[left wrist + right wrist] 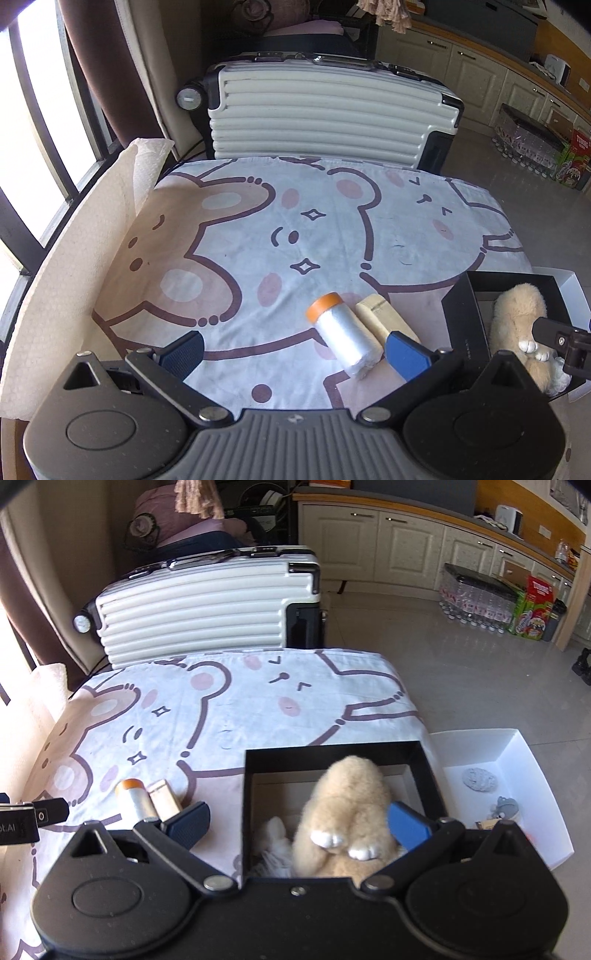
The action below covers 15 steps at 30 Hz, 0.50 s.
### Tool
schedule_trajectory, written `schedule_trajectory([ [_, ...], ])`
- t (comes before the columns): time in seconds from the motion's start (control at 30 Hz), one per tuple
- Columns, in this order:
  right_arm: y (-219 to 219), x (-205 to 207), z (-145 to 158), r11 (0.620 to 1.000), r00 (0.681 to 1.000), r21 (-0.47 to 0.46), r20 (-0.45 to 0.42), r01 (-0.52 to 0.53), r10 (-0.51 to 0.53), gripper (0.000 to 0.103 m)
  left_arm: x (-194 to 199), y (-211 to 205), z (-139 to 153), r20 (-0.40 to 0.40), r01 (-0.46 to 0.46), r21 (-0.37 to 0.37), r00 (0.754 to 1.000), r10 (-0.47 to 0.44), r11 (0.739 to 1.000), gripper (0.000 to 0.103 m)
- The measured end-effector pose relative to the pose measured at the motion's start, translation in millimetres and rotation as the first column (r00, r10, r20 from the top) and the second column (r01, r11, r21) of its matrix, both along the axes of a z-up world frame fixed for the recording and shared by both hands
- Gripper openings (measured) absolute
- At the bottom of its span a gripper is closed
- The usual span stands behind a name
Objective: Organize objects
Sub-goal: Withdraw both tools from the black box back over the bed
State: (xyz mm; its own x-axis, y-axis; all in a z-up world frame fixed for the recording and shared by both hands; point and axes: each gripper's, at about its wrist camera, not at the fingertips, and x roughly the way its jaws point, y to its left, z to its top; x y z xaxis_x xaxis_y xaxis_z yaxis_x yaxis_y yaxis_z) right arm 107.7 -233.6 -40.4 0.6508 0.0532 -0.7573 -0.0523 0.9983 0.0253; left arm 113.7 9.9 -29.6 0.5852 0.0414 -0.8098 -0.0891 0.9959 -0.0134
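Observation:
A roll of clear film with an orange cap [343, 336] lies on the cartoon-bear cloth [258, 229], touching a beige block [384, 321] on its right. My left gripper [293, 354] hovers open just in front of the roll, whose near end sits beside the right finger [406, 354]. A tan plush toy [347, 805] lies paws-up in a black box [251, 794] on top of something white [275, 838]. My right gripper [298, 827] stands open over the box's near edge, its left finger outside the box and its right finger [408, 825] beside the plush.
A white box [517, 749] with small grey items [480, 780] sits right of the black box. A white ribbed suitcase [314, 122] stands behind the table. A paper towel sheet [74, 258] lines the left edge. Packs of bottles [476, 609] stand on the tiled floor by the cabinets.

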Motion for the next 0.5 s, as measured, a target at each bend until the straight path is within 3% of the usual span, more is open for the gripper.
schedule_trajectory([
  [0.5,40,6,-3,0.998,0.998,0.034,0.007,-0.055,0.055,0.103,-6,39,0,0.022,-0.068,-0.003,0.997,0.068,0.998,0.103],
])
